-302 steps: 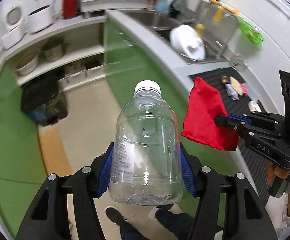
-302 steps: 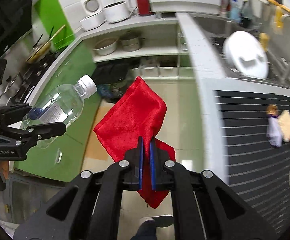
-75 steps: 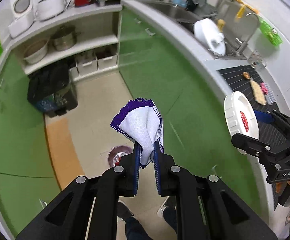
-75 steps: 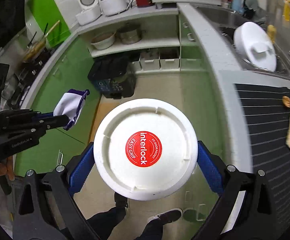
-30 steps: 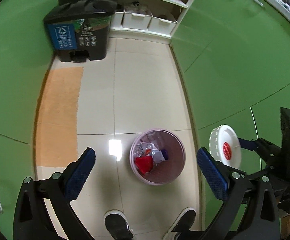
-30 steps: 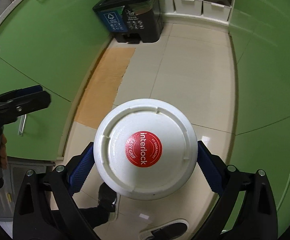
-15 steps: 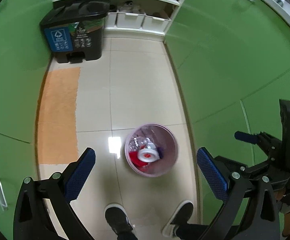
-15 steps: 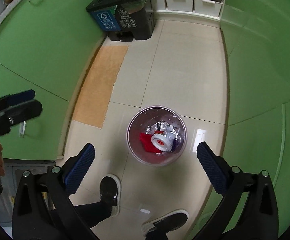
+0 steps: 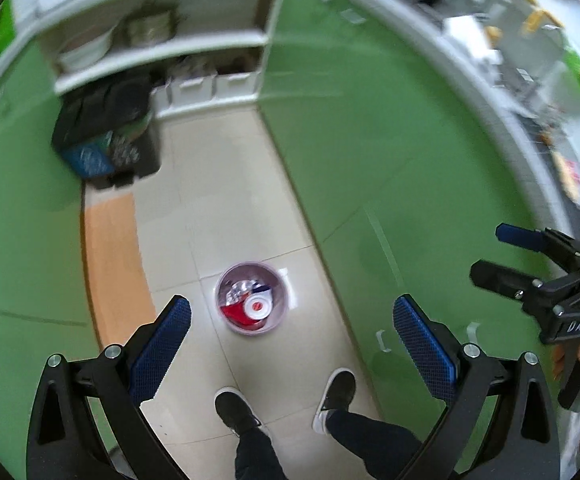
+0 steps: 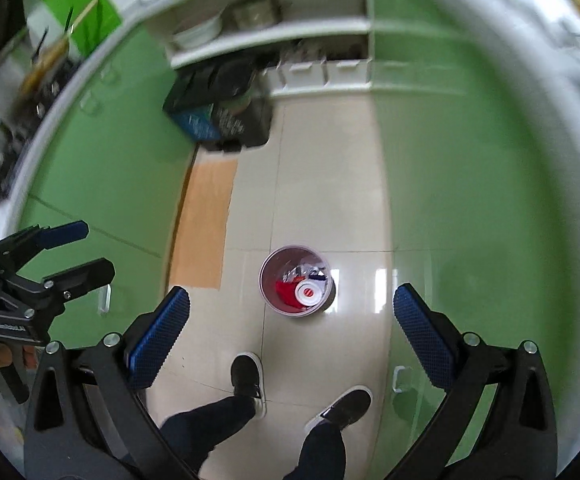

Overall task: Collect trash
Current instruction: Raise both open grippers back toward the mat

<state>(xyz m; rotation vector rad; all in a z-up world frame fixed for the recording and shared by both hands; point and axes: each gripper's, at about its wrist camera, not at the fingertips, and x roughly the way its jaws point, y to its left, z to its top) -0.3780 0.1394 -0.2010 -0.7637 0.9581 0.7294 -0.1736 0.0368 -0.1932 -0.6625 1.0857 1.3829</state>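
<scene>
Both claws hang wide apart and hold nothing: the left claw [image 9: 290, 344] and the right claw [image 10: 291, 334] are raised well above the small round pale-pink plastic waste bin [image 10: 268, 286], which stands on the cream tiled floor [image 9: 226, 200]. Just short of the bin are the person's two black shoes [image 10: 248, 380]. Inside the bin lie a white round lid with a red label [image 10: 309, 293], a crumpled red cloth [image 10: 284, 291] beside it, and, as far as the blur allows, some clear plastic behind the lid. The claws seem lifted clear, probably ready to turn toward the grey worktop [image 9: 469, 80] far right of the bin for further trash.
</scene>
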